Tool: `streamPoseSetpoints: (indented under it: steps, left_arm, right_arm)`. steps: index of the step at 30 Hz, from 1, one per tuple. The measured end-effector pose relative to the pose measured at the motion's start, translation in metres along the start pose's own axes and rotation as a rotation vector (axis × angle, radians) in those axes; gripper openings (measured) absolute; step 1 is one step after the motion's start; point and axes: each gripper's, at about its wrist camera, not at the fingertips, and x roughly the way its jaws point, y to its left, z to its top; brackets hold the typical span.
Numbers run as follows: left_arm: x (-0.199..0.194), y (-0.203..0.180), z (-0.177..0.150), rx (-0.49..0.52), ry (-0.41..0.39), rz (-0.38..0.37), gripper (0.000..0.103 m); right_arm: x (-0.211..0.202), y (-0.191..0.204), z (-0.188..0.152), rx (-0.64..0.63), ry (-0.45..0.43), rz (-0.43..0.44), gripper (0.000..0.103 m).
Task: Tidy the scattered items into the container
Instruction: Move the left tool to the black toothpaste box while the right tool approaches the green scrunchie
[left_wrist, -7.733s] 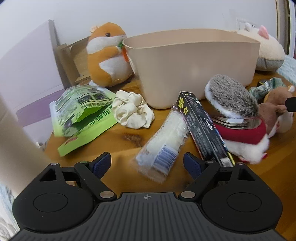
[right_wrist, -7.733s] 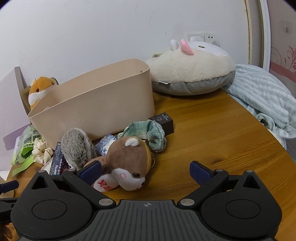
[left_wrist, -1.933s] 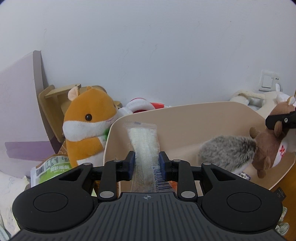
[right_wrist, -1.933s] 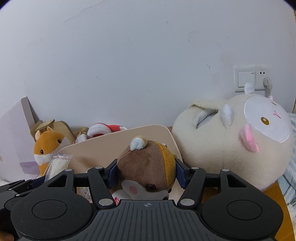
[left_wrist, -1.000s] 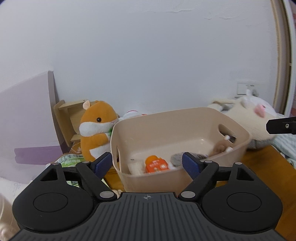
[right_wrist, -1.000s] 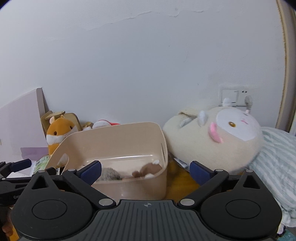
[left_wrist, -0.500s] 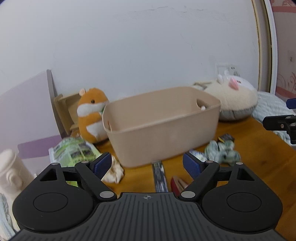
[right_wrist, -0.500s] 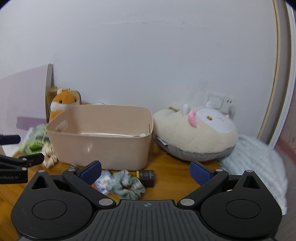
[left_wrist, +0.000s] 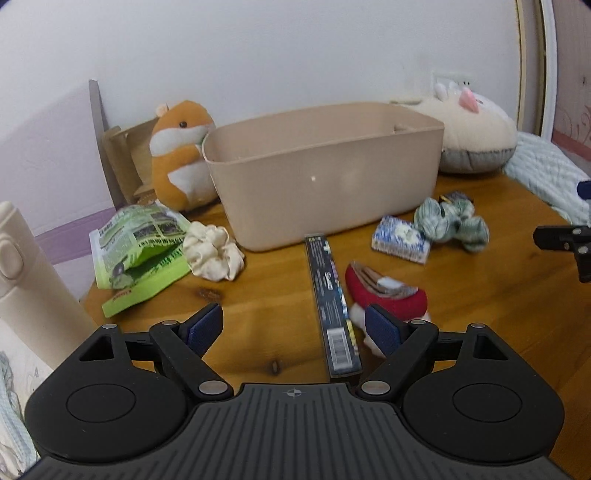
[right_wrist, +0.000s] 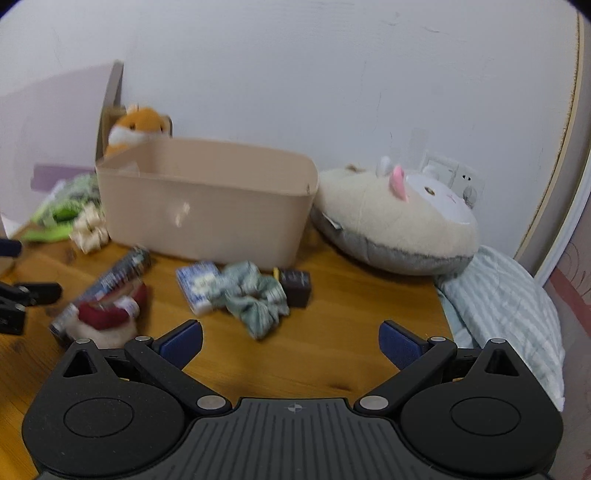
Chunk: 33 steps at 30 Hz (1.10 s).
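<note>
Hovering low over the desk (left_wrist: 480, 332), the left tongs (left_wrist: 295, 328) and right tongs (right_wrist: 291, 345) both hang spread apart with nothing between them, whereas two seconds ago they were clamped on a clear packet and a brown plush above the beige container (left_wrist: 325, 181). That container now stands at 12 o'clock from the left tongs, with the black box (left_wrist: 332, 299) and red pouch (left_wrist: 388, 295) lying on the desk at its 6 o'clock. A green scrunchie (right_wrist: 255, 291) and blue patterned packet (right_wrist: 197, 282) lie near 11 o'clock of the right tongs.
</note>
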Motion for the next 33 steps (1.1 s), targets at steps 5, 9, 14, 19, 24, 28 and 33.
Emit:
streamPoseSetpoints:
  steps: [5, 9, 14, 19, 24, 28, 33]
  left_arm:
    - [0.009, -0.007, -0.004, 0.029, 0.018, 0.000, 0.086]
    - [0.018, -0.008, -0.004, 0.034, 0.028, 0.003, 0.086]
    - [0.029, -0.005, -0.004, 0.025, 0.048, 0.004, 0.086]
    - [0.039, -0.006, -0.003, 0.026, 0.061, -0.004, 0.086]
    - [0.051, -0.009, 0.000, 0.034, 0.076, 0.003, 0.086]
    - [0.063, -0.007, 0.004, 0.019, 0.082, 0.027, 0.086]
    - [0.074, -0.005, 0.009, 0.003, 0.091, 0.033, 0.086]
  right_arm:
    - [0.008, 0.002, -0.004, -0.020, 0.015, -0.025, 0.103]
    - [0.016, 0.004, -0.004, -0.033, 0.026, -0.021, 0.103]
    - [0.026, 0.005, -0.003, -0.040, 0.042, -0.023, 0.103]
    - [0.035, 0.005, -0.002, -0.045, 0.051, -0.023, 0.103]
    - [0.044, 0.005, 0.004, -0.056, 0.041, -0.010, 0.103]
    - [0.057, 0.009, 0.007, -0.068, 0.066, 0.003, 0.103]
    - [0.067, 0.016, 0.008, -0.107, 0.032, -0.042, 0.103]
